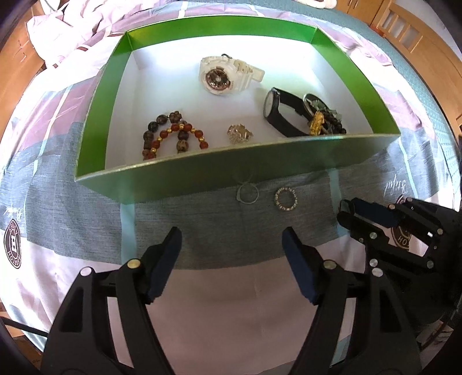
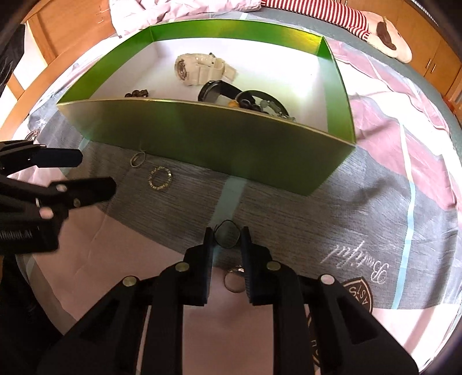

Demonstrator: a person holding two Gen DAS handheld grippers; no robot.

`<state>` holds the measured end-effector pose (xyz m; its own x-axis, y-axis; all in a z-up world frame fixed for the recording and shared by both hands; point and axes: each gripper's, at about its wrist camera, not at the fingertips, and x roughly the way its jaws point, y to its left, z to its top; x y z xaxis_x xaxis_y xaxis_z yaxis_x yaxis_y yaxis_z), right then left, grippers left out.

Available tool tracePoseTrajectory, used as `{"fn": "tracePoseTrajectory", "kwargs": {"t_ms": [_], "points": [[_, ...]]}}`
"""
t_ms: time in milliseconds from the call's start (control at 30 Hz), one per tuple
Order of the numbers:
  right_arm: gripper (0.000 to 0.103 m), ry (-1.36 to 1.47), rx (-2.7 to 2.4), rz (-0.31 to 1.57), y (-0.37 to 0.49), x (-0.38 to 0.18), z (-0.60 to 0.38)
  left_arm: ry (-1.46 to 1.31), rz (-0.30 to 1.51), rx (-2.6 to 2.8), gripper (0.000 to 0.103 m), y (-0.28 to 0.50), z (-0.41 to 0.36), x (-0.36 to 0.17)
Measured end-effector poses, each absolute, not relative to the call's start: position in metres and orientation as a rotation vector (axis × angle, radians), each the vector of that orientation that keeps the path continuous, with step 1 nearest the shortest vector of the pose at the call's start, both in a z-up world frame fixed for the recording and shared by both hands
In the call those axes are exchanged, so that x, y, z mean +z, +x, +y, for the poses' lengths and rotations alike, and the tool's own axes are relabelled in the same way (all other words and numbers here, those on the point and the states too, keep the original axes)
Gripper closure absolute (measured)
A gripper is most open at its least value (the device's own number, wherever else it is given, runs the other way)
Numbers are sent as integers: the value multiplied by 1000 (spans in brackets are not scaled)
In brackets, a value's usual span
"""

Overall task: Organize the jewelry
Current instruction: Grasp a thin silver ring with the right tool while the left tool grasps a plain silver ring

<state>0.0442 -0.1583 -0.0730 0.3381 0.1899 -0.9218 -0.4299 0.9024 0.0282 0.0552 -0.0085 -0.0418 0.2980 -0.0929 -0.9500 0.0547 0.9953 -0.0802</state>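
Observation:
A green box with a white floor lies on the bed. It holds a white watch, a black watch, a beaded bracelet, a gold brooch and a charm cluster. In front of it lie a thin ring and a studded ring. My left gripper is open and empty, short of both. My right gripper is shut on a thin dark ring just above the bedsheet. Another silver ring lies under its fingers.
The bedsheet is patched grey, pink and white. A crumpled quilt lies behind the box. A striped plush toy lies at the far right. Wooden furniture borders the bed.

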Motion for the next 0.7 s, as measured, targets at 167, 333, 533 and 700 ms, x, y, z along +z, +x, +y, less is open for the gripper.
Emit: {"fn": "tracePoseTrajectory", "kwargs": {"t_ms": [167,333,533,700], "points": [[84,-238,413,1162,41,-72,-165,-97,1262,-79,31,62,12,-40],[84,-242,418,1168,44,-73,-164,-179,1266,-104,31,68,23,-41],[84,-242,420,1167,48,-75,-161,-237,1277,-121,35,76,8,-50],[84,-244,423,1165,47,-75,-161,-286,1303,-107,49,86,4,-59]]}}
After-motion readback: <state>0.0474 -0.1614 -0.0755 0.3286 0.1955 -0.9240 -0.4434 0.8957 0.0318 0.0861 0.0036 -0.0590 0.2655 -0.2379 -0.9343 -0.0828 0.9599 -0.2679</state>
